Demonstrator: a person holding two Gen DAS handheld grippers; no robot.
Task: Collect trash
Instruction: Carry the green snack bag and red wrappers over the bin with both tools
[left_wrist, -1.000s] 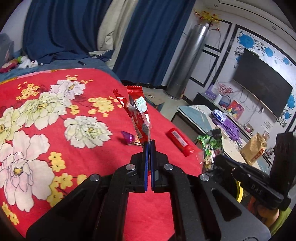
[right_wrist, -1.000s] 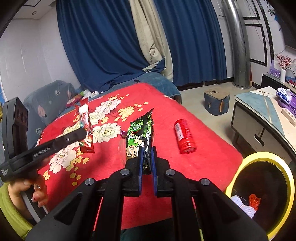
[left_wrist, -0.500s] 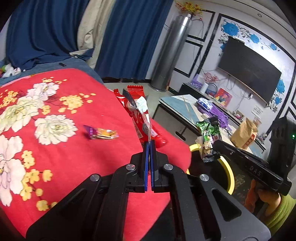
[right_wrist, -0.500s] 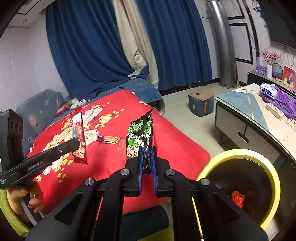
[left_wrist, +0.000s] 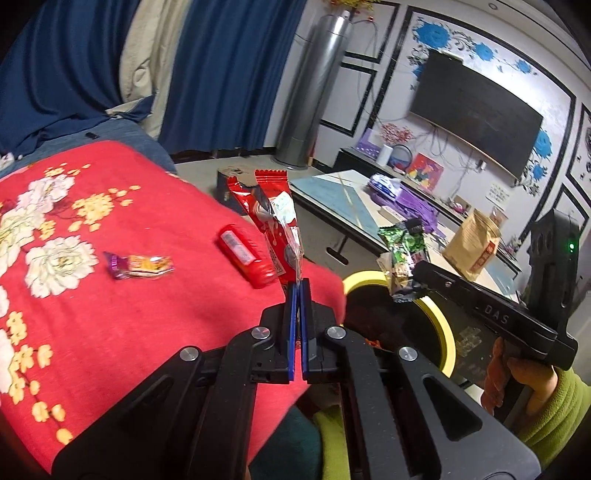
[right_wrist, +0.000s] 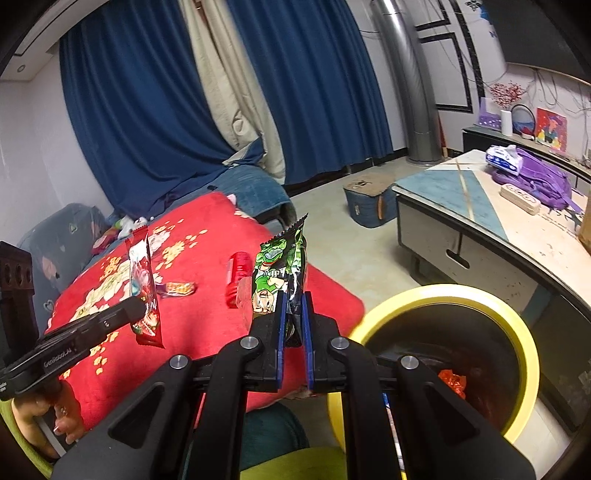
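Left wrist view: left gripper (left_wrist: 298, 286) pinches a red wrapper (left_wrist: 279, 229); right gripper (right_wrist: 293, 299) clamps a green packet (right_wrist: 279, 273) beside the bin (right_wrist: 517, 314).

both tools are matte black: the left tool (left_wrist: 298, 291) has blue pads and silver screws, the right tool (right_wrist: 293, 314) too. white lettering marks their sides, a green light glows, and lime-green sleeves (left_wrist: 554, 417) cover both wrists.

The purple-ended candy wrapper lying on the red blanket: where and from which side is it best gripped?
Probably at one twisted end, from above. The purple-ended candy wrapper lies flat on the red blanket, apart from the red tube, so its thin purple tail gives closed fingers something to pinch. Both grippers are full: left gripper, right gripper.
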